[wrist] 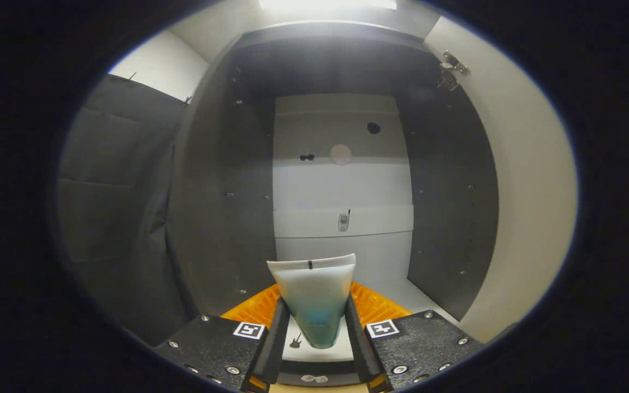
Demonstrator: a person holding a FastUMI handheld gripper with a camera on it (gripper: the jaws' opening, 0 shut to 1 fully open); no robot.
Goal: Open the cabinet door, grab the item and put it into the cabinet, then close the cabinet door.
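Gripper view gives us the gripper (315, 322) closed partway, its two fingers (278, 327) pressing on either side of a tube (314, 297). We see the tube standing upright between them, its flat crimped end up and wide, its body narrowing down to a blue-green lower part that sits low between the fingers. The fingers touch the tube along its tapering sides.

Just beyond the fingers we look into an open cabinet (221, 218). Its floor (418, 297) is pale, and the tube is held above the front edge of that floor. Its two inner side walls are dark grey and dotted with small shelf-pin holes. The back panel (342, 180) is pale and made of several horizontal bands, with a small dark round hole (373, 127) near its upper right corner and a pair of tiny dark marks further left. A small grey object (343, 221) sits against the back panel, partway up; we cannot tell what it is.

To the right, the cabinet door (527, 191) stands swung open, pale on its inner face, with a metal hinge (451, 68) at its top corner.
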